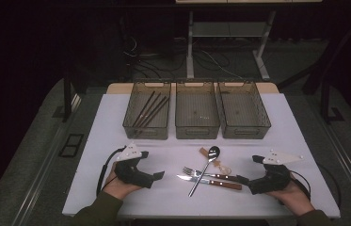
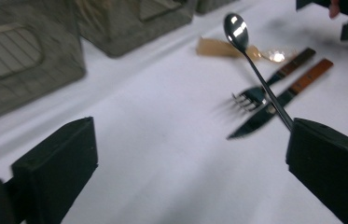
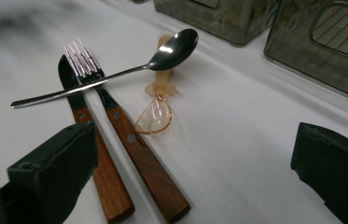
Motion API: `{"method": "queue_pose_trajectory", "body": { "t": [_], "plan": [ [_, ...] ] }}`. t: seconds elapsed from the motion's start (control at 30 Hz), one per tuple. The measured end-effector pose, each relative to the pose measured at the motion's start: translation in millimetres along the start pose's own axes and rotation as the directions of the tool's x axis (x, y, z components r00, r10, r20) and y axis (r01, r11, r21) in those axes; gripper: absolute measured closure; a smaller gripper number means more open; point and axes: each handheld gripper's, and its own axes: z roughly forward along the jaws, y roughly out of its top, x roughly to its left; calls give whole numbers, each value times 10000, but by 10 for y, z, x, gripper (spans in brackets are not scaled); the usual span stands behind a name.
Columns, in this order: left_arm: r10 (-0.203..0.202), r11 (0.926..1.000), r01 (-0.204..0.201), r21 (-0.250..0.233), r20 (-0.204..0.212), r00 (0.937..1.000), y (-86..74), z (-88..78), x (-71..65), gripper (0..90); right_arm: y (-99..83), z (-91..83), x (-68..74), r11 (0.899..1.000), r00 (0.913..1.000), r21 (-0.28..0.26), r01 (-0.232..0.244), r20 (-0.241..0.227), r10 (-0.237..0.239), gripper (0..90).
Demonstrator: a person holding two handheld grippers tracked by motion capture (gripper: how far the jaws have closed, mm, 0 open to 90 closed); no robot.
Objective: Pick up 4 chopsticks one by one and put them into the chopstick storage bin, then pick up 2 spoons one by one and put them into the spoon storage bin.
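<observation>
A: State of the tongs?

B: The left gripper (image 1: 156, 175) stands with its jaws spread wide and nothing between them; in the left gripper view bare tabletop shows in the gap. The right gripper (image 1: 246, 181) is likewise spread, gripping nothing.

A: Location of the cutlery?

B: Between the two grippers on the white table (image 1: 116, 122). A metal spoon (image 1: 204, 168) lies slanted, bowl toward 1 o'clock, its handle crossing over a fork (image 1: 206, 174) and a knife (image 1: 208, 181). Both have wooden handles pointing to 3 o'clock, toward the right gripper. The cutlery sits at about 3 o'clock from the left gripper, near but apart. A small clear amber spoon (image 3: 157, 105) lies under the metal spoon's bowl, just beside the fork.

A: Anything behind?

B: Three grey bins in a row at 12 o'clock. The left bin (image 1: 147, 115) holds dark chopsticks (image 1: 149, 109); the middle bin (image 1: 197, 115) and right bin (image 1: 243, 115) sit alongside.

A: Readable markings?

B: No brand, label or writing can be read on any item.
</observation>
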Motion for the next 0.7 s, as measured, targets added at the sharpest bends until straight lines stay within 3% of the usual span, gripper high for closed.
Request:
{"method": "queue_pose_trajectory", "body": {
  "t": [0.37,0.5,0.7],
  "plan": [
    [636,9978,-634,198,-107,9979,-26,18,-30,0,112,-18,-26,10000,10000,34,2,38,-2,8],
    [648,9976,-644,250,-131,9978,-32,13,-24,0,200,-29,-48,10000,9998,41,-40,177,40,8],
    [902,9957,-899,202,-128,9958,-35,7,2,0,278,1,-61,9998,9998,121,-171,-26,171,8]
  ]
}}
